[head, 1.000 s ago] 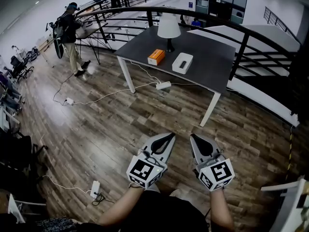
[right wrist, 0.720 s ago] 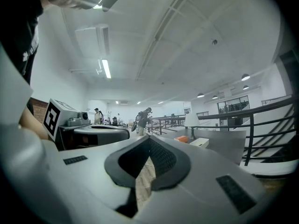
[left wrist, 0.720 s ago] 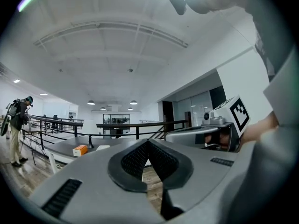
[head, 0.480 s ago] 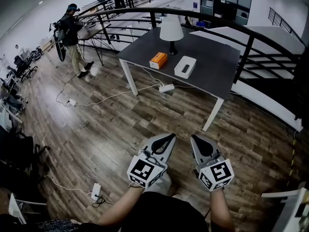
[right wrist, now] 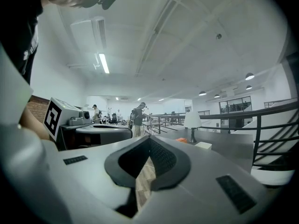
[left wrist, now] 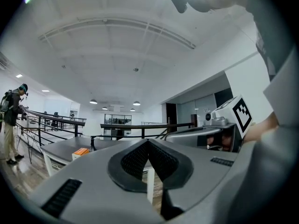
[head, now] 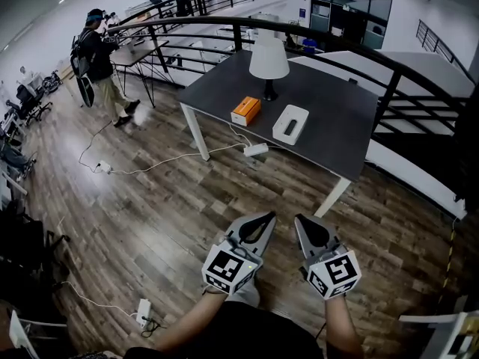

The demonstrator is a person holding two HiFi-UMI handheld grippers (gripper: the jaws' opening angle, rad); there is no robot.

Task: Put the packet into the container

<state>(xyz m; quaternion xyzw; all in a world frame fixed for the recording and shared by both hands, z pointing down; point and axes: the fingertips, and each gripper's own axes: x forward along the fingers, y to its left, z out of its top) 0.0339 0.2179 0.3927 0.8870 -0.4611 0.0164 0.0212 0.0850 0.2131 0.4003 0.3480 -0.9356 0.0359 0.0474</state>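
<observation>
Overhead, both forearms are cut off at the bottom edge. The left gripper and right gripper point level, side by side, well short of the table, where the orange packet lies near the white container. In the left gripper view the jaws meet, empty, and the packet is tiny. In the right gripper view the jaws are likewise closed on nothing.
</observation>
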